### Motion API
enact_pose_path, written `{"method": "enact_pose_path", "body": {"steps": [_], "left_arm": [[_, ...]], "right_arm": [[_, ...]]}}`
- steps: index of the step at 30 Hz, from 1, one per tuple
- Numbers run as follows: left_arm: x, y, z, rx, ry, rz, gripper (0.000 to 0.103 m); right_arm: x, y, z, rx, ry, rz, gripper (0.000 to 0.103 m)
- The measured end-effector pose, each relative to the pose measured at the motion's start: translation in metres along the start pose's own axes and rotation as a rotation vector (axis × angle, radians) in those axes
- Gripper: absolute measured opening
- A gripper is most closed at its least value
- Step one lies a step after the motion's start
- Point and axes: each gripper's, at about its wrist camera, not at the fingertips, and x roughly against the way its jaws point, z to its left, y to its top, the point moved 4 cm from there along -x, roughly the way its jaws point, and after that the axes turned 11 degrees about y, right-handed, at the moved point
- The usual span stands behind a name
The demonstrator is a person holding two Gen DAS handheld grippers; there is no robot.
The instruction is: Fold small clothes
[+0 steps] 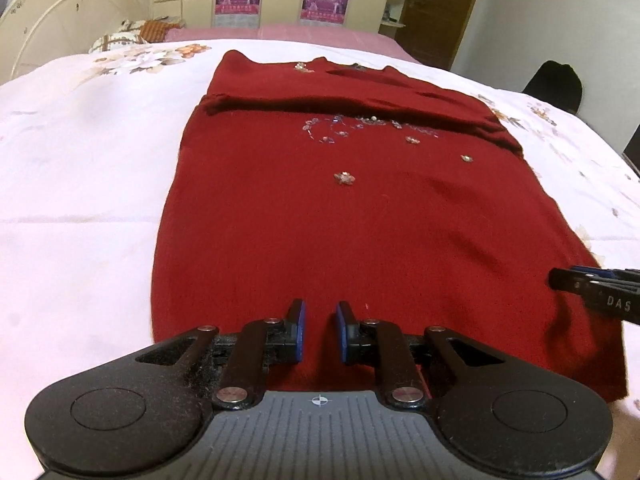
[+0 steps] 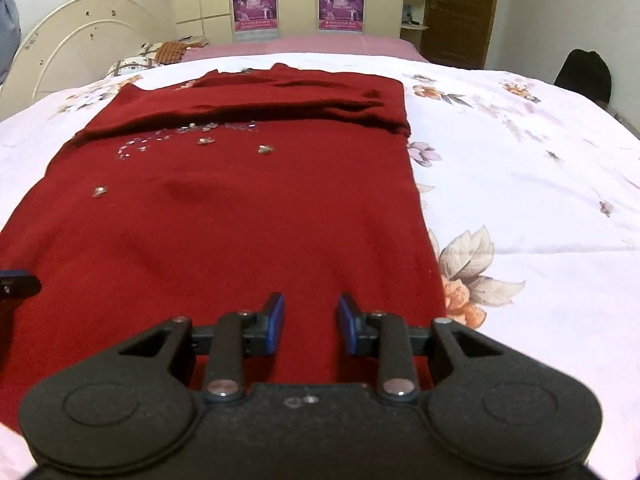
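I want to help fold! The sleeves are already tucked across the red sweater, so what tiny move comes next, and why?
Probably lower both sets of fingers onto the near hem and pinch it. The left gripper and right gripper hover over the red sweater near its bottom edge, gaps between their pads, holding nothing. The sleeves already lie across the chest, so folding the hem upward seems next.

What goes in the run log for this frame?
garment: red sweater flat, sleeves folded across | left tongs: open, empty, over hem | right tongs: open, empty, over hem
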Motion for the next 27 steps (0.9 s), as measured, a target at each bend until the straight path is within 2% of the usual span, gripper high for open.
{"method": "enact_pose_path", "body": {"steps": [6,14,16,17,19,20,23,27], "left_arm": [[0.018,-0.008,-0.009,-0.015,-0.048,-0.016,0.017],[0.022,-0.025,-0.016,-0.057,-0.043,0.004,0.017],[0.022,-0.029,-0.015,-0.064,-0.039,0.005,0.024],[0.022,-0.03,-0.016,-0.065,-0.048,0.003,0.037],[0.024,-0.032,-0.019,-0.079,-0.058,0.008,0.084],[0.025,-0.033,-0.022,-0.093,-0.051,0.008,0.089],[0.028,-0.039,-0.029,-0.132,-0.03,-0.009,0.089],[0.03,-0.04,-0.027,-0.124,-0.037,-0.012,0.089]], "right_arm": [[0.013,-0.006,0.042,0.018,0.088,-0.023,0.037],[0.012,-0.016,0.075,0.062,0.143,0.003,0.04],[0.01,-0.02,0.077,0.072,0.137,0.021,0.043],[0.008,-0.023,0.076,0.076,0.127,0.034,0.046],[0.003,-0.029,0.072,0.079,0.105,0.055,0.049],[0.004,-0.031,0.07,0.08,0.098,0.052,0.049],[0.009,-0.035,0.066,0.078,0.082,0.046,0.05],[0.016,-0.04,0.055,0.064,0.055,0.041,0.054]]}}
